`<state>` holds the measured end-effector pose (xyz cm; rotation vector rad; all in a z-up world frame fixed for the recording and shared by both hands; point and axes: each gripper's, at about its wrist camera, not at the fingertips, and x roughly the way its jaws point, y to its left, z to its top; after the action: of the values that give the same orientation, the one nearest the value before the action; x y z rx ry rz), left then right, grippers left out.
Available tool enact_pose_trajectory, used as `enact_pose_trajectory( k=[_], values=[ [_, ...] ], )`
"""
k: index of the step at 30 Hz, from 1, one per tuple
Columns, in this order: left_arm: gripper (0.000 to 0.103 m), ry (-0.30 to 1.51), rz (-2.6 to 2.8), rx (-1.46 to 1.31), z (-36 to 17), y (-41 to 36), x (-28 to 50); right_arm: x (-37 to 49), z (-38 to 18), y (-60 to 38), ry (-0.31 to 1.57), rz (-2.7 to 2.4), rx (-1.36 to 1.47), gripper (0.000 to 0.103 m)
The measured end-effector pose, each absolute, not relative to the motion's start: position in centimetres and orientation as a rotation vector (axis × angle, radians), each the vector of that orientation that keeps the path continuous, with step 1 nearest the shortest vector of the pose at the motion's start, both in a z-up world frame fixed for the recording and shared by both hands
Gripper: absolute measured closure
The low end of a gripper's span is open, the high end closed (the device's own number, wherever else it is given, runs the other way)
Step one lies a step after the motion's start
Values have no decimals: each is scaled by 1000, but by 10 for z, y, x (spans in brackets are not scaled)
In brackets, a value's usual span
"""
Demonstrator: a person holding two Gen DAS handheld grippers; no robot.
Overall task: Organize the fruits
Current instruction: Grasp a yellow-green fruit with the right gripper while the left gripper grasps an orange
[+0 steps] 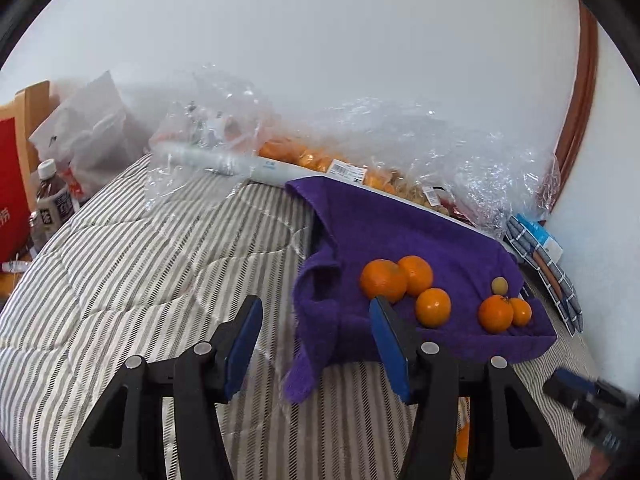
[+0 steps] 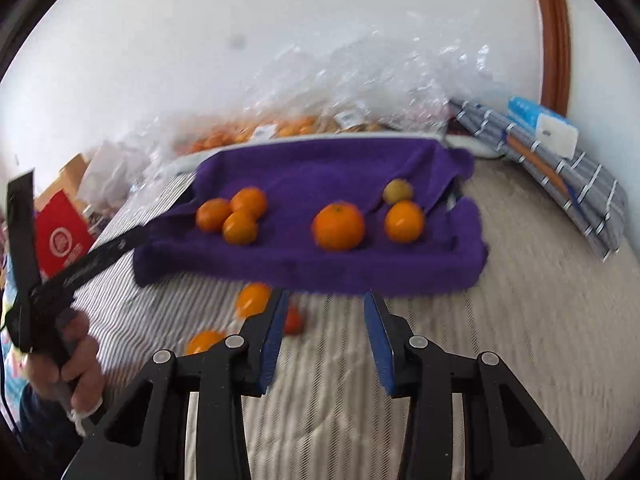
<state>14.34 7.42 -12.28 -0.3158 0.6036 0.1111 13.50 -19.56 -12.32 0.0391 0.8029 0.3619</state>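
Both tools hang over the striped bed [image 1: 132,248] with nothing in them: the left hand-held gripper [image 1: 316,344] is spread wide at the bottom centre of its frame, near the purple towel [image 1: 400,232], and the right hand-held gripper [image 2: 326,340] is spread too, low in its own frame just short of the towel's near edge. Most of the oranges [image 2: 338,226] sit on that towel, three bunched left of centre and two further right beside a small pale fruit [image 2: 397,191]; a few more loose fruit [image 2: 252,299] lie on the bed below the towel, by the right tool's left finger. Being round, the fruit has no real long axis and points nowhere; the towel runs long left to right across the right view. The risk I'd guess at is rolling: the bedding is soft, so pressing down near the towel or nudging one fruit could send others off its edge, and a hard squeeze could bruise one. The right view is blurred, so the exact gaps are hard to judge
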Motion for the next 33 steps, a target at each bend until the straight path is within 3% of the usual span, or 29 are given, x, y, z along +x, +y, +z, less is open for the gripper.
enact_pose_trajectory(
  k=[5,24,33],
  values=[
    [45,594,126,-310,-121,77,132,110,-135,-165,844,417,-29,73],
    [45,626,61,-304,-125,71,129,115,-160,-144,899,383,-79,78],
    [46,644,-10,-303,-127,61,128,121,-150,-198,853,237,-99,78]
  ],
)
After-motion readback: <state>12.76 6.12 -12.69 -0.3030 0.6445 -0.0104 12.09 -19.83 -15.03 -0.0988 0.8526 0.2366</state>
